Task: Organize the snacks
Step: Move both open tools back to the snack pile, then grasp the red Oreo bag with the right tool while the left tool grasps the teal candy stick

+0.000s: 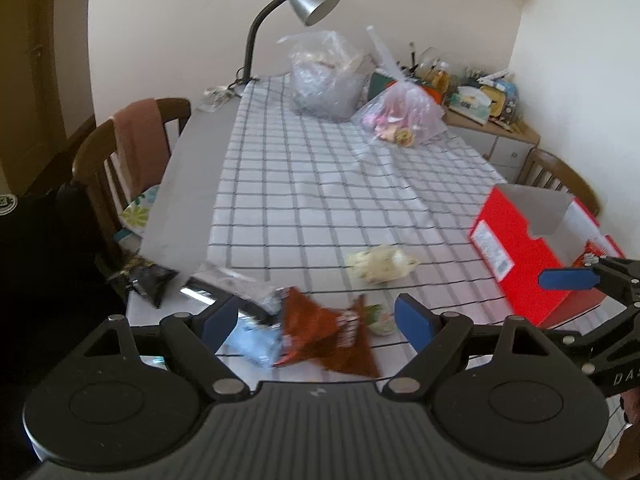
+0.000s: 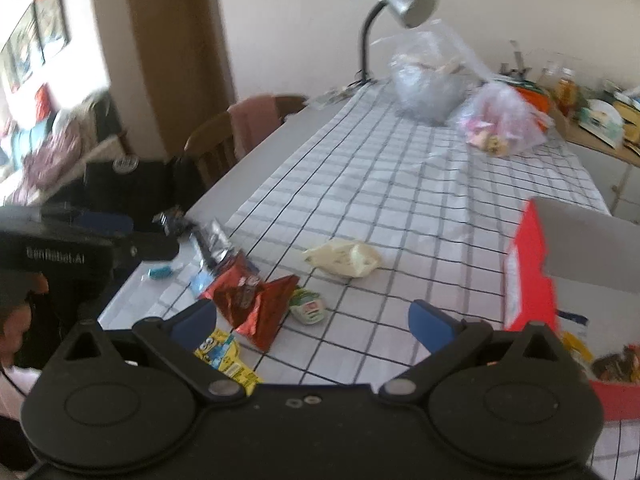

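Note:
My left gripper is open and empty, hovering over a red-brown chip bag and a light blue packet near the table's front edge. A cream snack packet lies further in, and a small green-white cup lies by the chip bag. The open red box stands at the right. My right gripper is open and empty, above the cloth between the red chip bags and the red box. A yellow packet, the green-white cup and the cream packet show there too.
A checked cloth covers the table. Two clear plastic bags and a desk lamp stand at the far end. Wooden chairs flank the table. A black packet and a silver wrapper lie at the left edge.

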`<action>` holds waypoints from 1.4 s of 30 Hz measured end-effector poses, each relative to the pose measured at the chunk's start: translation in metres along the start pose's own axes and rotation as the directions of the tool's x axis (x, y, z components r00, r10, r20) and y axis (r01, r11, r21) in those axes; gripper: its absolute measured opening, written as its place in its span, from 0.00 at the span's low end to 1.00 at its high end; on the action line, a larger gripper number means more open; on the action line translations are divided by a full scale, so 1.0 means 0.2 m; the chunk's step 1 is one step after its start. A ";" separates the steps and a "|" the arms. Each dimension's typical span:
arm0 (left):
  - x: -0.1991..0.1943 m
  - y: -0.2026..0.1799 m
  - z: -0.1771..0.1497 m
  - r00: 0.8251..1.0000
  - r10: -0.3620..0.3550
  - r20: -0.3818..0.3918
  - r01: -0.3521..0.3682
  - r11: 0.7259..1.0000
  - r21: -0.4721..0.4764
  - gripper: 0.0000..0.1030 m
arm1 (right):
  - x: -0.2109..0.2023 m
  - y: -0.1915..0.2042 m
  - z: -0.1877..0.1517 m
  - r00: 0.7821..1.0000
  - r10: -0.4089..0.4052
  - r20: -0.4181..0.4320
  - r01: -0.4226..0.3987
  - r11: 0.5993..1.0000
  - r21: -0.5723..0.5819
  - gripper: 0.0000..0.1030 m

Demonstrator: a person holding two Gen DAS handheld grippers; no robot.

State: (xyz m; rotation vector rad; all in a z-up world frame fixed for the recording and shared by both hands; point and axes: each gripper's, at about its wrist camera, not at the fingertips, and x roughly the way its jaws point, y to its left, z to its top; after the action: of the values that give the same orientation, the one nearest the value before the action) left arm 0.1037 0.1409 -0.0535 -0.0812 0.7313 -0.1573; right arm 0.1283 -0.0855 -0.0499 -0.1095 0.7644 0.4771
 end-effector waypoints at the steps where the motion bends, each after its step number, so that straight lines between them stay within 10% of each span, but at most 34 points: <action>1: 0.01 0.04 0.00 1.000 0.006 -0.008 -0.006 1.000 -0.001 0.83 | 0.03 0.02 0.01 1.000 0.001 -0.010 -0.001 1.000 -0.014 0.99; 27: 0.41 0.58 -0.13 0.971 0.039 -0.236 -0.035 0.999 0.021 0.77 | 0.70 0.44 0.08 0.982 0.009 -0.188 -0.091 0.897 -0.432 0.79; 42: 0.51 0.57 -0.15 0.965 0.053 -0.258 -0.023 0.993 0.120 0.32 | 0.74 0.45 0.05 0.980 -0.013 -0.199 -0.086 0.872 -0.483 0.50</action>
State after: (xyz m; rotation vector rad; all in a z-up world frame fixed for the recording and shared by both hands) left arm 0.1718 0.2352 -0.1571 0.0662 0.9841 -0.1756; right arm 0.1855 0.0523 -0.1374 -0.6275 0.8257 0.6982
